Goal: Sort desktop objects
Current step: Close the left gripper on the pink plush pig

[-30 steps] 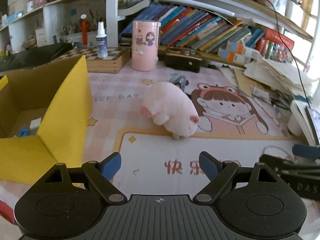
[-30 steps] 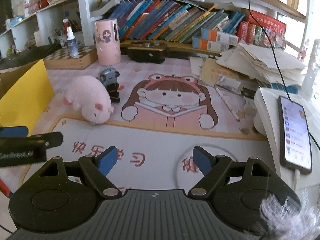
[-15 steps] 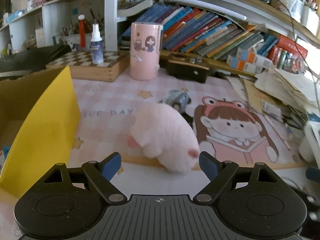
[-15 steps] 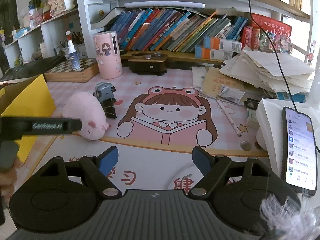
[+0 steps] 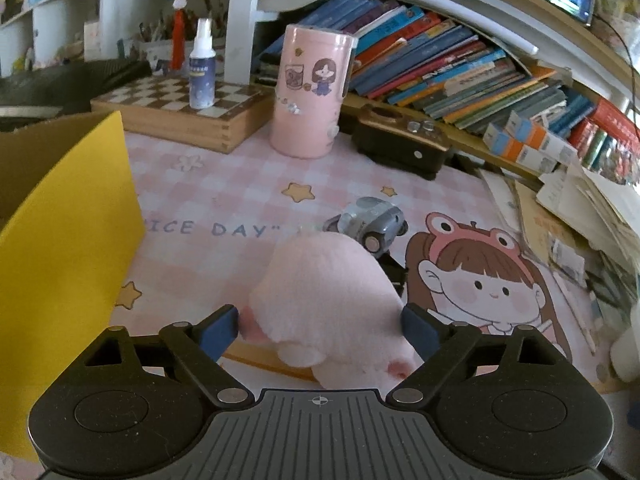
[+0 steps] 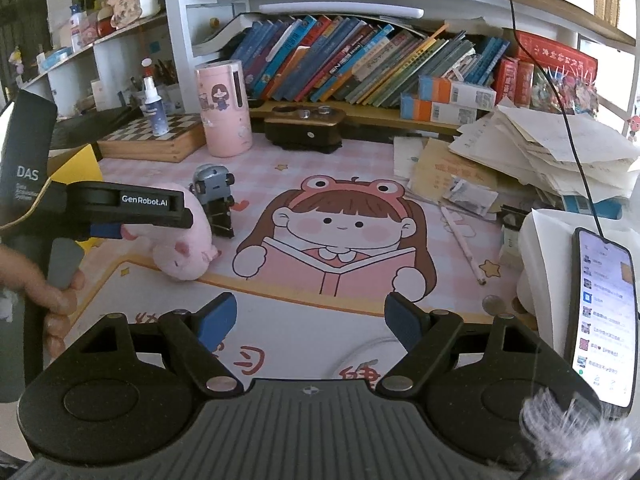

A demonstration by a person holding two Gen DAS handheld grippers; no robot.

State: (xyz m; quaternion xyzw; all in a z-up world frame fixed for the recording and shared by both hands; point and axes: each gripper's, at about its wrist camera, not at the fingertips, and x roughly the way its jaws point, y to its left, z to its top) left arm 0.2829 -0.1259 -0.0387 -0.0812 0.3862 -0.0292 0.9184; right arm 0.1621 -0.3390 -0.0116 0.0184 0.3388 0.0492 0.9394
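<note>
A pink plush pig (image 5: 320,288) lies on the pink desk mat, and my left gripper (image 5: 320,326) straddles it. The jaws are opening, with a blue pad close beside each flank of the pig and no visible squeeze. In the right wrist view the pig (image 6: 184,252) lies under the left gripper's black finger. A small grey toy robot (image 5: 368,220) stands just behind the pig. An open yellow cardboard box (image 5: 68,240) stands to the left. My right gripper (image 6: 310,316) hovers open over the mat's white front part, with nothing between its fingers.
A pink cylinder (image 5: 310,96), a wooden chess box (image 5: 176,108) bearing a spray bottle (image 5: 202,72), and a black case (image 5: 400,148) line the back. Loose papers (image 6: 540,152) pile up at the right. A lit phone (image 6: 604,320) lies near my right gripper. A hand (image 6: 52,292) holds the left gripper's handle.
My left gripper has moved forward from the mat's front edge until its pads flank the pig. The yellow box has slid toward the left edge of its view. The right gripper barely shifted.
</note>
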